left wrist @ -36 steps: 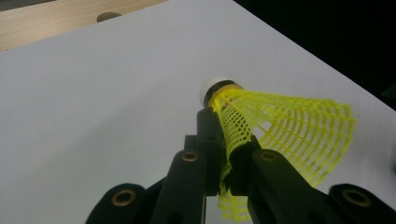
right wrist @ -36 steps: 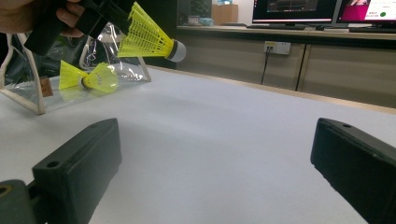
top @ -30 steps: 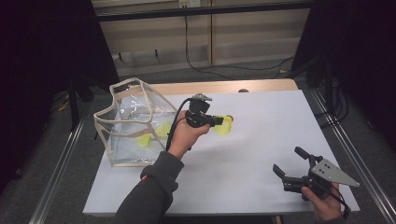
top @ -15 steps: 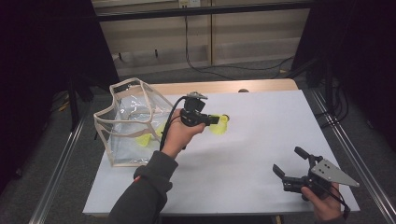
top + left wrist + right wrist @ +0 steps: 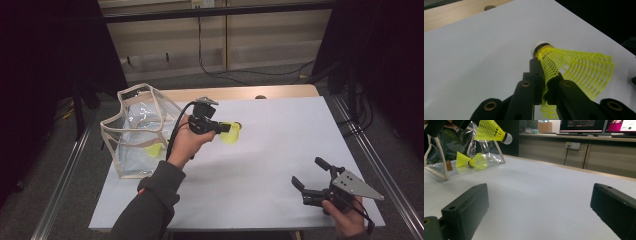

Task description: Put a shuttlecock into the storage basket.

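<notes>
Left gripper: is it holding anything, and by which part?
Yes: the left gripper is shut on a yellow shuttlecock, pinching its mesh skirt, not the cork.

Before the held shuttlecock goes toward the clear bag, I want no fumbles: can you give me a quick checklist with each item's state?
1. Left gripper pinching the yellow shuttlecock by its skirt: ok.
2. Shuttlecock lifted off the white table: ok.
3. Clear bag mouth open toward the gripper: cannot tell.
4. Room beside the two shuttlecocks in the bag: ok.
5. Right gripper open, out of the way: ok.
</notes>
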Tool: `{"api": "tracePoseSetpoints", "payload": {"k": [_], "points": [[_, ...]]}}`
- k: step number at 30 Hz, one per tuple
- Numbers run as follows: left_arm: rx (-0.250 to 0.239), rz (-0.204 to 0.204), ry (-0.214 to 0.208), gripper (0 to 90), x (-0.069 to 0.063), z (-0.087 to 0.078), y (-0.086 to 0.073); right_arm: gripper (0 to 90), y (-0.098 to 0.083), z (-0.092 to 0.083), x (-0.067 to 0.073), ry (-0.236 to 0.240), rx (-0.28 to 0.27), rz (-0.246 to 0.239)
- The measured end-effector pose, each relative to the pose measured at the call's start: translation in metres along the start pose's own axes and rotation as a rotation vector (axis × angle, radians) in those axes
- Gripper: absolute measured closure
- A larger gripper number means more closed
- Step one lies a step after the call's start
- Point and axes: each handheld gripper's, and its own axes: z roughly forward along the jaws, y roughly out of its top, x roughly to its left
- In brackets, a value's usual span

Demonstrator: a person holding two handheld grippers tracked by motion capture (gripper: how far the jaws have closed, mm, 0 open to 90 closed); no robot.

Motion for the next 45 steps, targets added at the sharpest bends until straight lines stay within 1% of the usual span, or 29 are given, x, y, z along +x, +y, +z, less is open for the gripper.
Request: {"api": "tracePoseSetpoints", "payload": {"k": [2, 3, 11, 13, 16, 18, 20, 22, 25, 34, 39, 41, 42, 45], "points": [[0.007, 0.003, 0.005, 87.3, 0.0, -0.002, 0.001, 1.6, 0.0, 0.0, 0.0, 0.001, 0.0, 0.004], [0.002, -0.004, 0.003, 87.3, 0.0, -0.003, 0.001, 1.6, 0.0, 0.0, 0.0, 0.001, 0.0, 0.003], [0.007, -0.015, 0.005, 87.4, 0.002, -0.011, 0.002, 1.7, 0.0, 0.001, 0.0, 0.004, -0.002, -0.002], [0.012, -0.01, 0.003, 87.4, 0.003, -0.013, 0.002, 1.6, 0.0, 0.001, 0.001, 0.003, -0.002, -0.002], [0.008, -0.02, 0.007, 87.4, 0.003, -0.017, 0.003, 1.6, 0.0, 0.001, 0.001, 0.005, -0.003, 0.0], [0.013, -0.015, 0.008, 87.4, 0.004, -0.019, 0.003, 1.6, 0.0, 0.001, 0.001, 0.005, -0.003, 0.0], [0.017, -0.023, 0.014, 87.4, 0.004, -0.022, 0.004, 1.7, 0.0, 0.001, 0.001, 0.005, -0.002, 0.0], [0.022, -0.023, 0.009, 87.4, 0.005, -0.025, 0.005, 1.6, 0.001, 0.001, 0.002, 0.006, -0.004, 0.001], [0.019, -0.029, 0.015, 87.4, 0.005, -0.029, 0.007, 1.6, 0.0, 0.001, 0.001, 0.005, -0.002, 0.0], [0.032, -0.027, 0.029, 87.4, 0.006, -0.043, 0.012, 1.6, 0.001, 0.001, 0.002, 0.005, -0.001, 0.002], [0.029, -0.046, 0.042, 87.4, 0.009, -0.051, 0.016, 1.6, 0.001, 0.001, 0.002, 0.006, -0.002, 0.001], [0.032, -0.047, 0.043, 87.4, 0.01, -0.054, 0.017, 1.6, 0.001, 0.001, 0.002, 0.005, -0.003, 0.001], [0.028, -0.054, 0.044, 87.4, 0.01, -0.055, 0.017, 1.6, 0.001, 0.001, 0.002, 0.005, -0.002, 0.002], [0.037, -0.052, 0.049, 87.4, 0.011, -0.058, 0.018, 1.6, 0.001, 0.001, 0.002, 0.005, -0.003, 0.001]]}}
